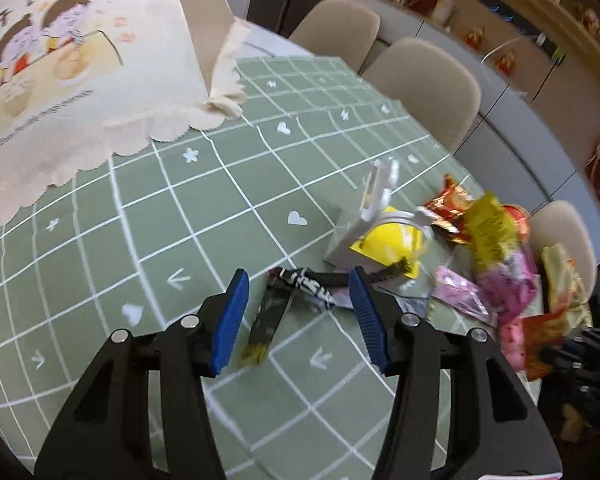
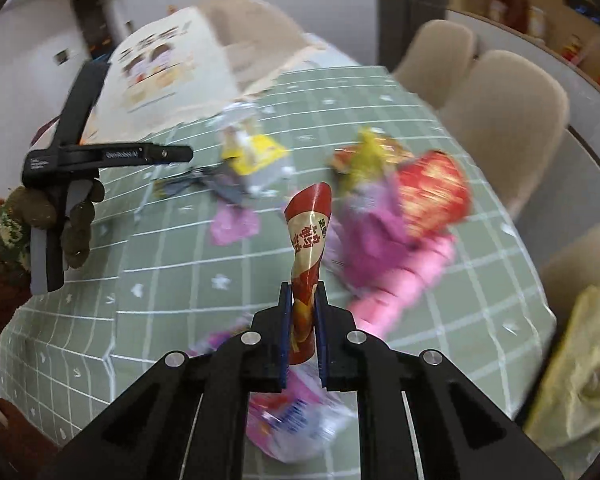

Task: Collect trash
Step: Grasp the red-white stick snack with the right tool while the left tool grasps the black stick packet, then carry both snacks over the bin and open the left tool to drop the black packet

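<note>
My left gripper [image 1: 300,312] is open just above the green checked tablecloth [image 1: 140,220], its blue pads on either side of a black wrapper [image 1: 300,284] and a dark strip wrapper [image 1: 266,324]. A yellow and white box [image 1: 384,240] lies just beyond. A heap of red, yellow and pink wrappers [image 1: 496,256] lies to the right. My right gripper [image 2: 303,312] is shut on a red and cream wrapper [image 2: 310,240], held upright above the table. A pink and white wrapper [image 2: 296,416] lies under it. The left gripper's handle [image 2: 76,156] shows at the left of the right wrist view.
A large beige paper bag [image 1: 80,60] with a cartoon print lies at the table's far left. Beige chairs [image 1: 424,76] stand along the far edge, with a cabinet counter behind. A yellowish bag [image 2: 580,360] sits at the right edge of the right wrist view.
</note>
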